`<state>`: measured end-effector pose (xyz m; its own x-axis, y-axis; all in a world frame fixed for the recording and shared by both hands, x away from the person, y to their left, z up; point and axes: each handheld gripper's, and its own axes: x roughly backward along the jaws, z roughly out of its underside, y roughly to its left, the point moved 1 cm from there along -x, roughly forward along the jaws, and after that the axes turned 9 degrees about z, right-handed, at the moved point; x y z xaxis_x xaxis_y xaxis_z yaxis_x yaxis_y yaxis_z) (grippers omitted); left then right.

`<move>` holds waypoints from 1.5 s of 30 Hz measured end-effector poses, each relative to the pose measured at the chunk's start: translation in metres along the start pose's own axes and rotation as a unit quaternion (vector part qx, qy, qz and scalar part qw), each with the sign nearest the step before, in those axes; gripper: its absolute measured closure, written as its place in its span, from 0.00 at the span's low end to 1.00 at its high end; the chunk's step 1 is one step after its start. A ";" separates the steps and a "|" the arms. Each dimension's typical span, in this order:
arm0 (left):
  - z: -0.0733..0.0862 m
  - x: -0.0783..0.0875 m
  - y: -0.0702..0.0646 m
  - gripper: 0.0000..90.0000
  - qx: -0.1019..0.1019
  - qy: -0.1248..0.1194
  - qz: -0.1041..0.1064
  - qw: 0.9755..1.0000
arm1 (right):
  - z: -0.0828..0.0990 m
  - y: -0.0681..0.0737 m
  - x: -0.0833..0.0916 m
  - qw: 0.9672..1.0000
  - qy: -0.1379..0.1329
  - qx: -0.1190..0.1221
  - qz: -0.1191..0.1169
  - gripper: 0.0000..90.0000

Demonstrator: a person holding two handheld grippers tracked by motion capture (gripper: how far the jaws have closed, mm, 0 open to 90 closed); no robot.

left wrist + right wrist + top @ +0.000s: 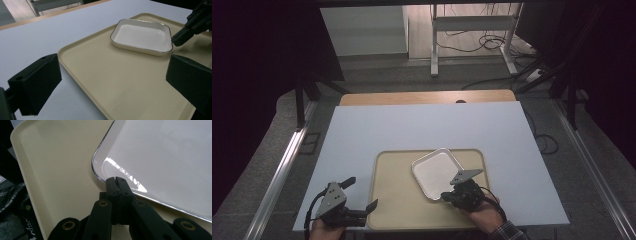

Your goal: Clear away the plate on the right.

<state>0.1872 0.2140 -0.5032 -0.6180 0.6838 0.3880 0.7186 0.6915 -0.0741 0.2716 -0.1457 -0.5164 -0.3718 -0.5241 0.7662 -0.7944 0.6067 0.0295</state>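
closely seen, the right gripper (pixel 117 180) has its two black jaws pressed together with no gap between them, their tips at the near rim of the white dish (pixel 170 162). whether a sliver of that rim is pinched between them or the tips merely rest against it, i cannot tell; the jaws' own bulk covers the contact. in the high view the right gripper (pixel 448 196) sits at the dish's (pixel 437 172) near corner, with the hand (pixel 484 212) behind it coming in from the bottom edge.

the left gripper (pixel 112 82) has its jaws spread wide, nothing between them, looking across the beige tray (pixel 105 82) toward the dish (pixel 141 35). from above, that gripper (pixel 360 196) hovers at the tray's (pixel 392 195) left near corner, over the white table top (pixel 422 125).

the dish lies flat inside the tray, toward its far right part, turned at an angle to the tray's sides.

as a judgement: if the grip is only on a thin rim, a lift could let the smooth, glossy dish slip or swing down and clatter on the tray. a push instead could skate it across the tray.

the right forearm is cut off at the bottom edge. glare on the dish hides its inner surface detail.
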 end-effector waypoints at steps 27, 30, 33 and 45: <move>0.000 -0.001 -0.002 0.00 -0.010 0.004 -0.001 1.000 | -0.020 0.014 -0.037 1.000 -0.010 0.028 -0.006 1.00; 0.000 -0.001 -0.002 0.00 -0.014 0.005 -0.002 1.000 | -0.020 0.014 -0.039 1.000 -0.010 0.026 -0.008 1.00; 0.000 -0.001 -0.003 0.00 -0.015 0.006 -0.002 1.000 | -0.020 0.014 -0.039 1.000 -0.010 0.027 -0.007 1.00; -0.001 -0.001 -0.004 0.00 -0.020 0.008 -0.004 1.000 | -0.021 0.013 -0.032 1.000 -0.018 0.014 -0.017 0.96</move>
<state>0.1852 0.2102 -0.5028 -0.6182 0.6749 0.4029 0.7269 0.6859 -0.0337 0.2836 -0.1084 -0.5273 -0.3611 -0.5652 0.7417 -0.8195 0.5719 0.0367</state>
